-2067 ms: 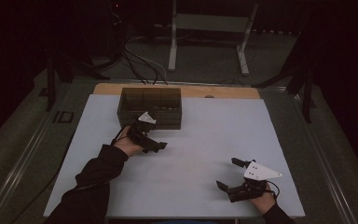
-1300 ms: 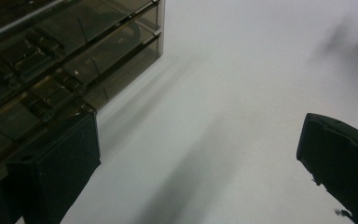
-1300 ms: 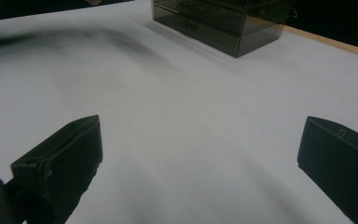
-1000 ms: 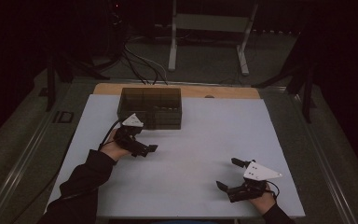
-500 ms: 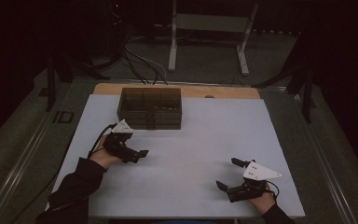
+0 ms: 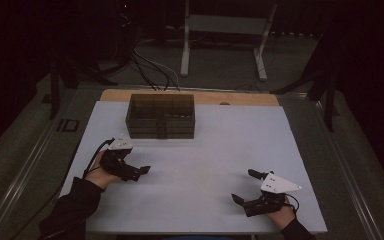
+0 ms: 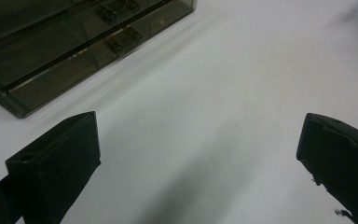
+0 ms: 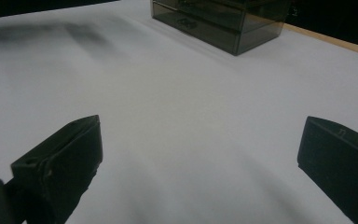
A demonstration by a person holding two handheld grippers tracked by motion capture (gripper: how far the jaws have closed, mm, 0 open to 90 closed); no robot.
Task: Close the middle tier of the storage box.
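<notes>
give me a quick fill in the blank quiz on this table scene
1. The dark drawer box stands at the ____ edge of the white table.
2. The left gripper has its fingers ____.
3. The right gripper holds ____.

Missing words: far; open; nothing

i see the dark translucent drawer box (image 6: 160,116) standing upright at the table's far edge, both its front drawers shut, handles facing me.
</notes>
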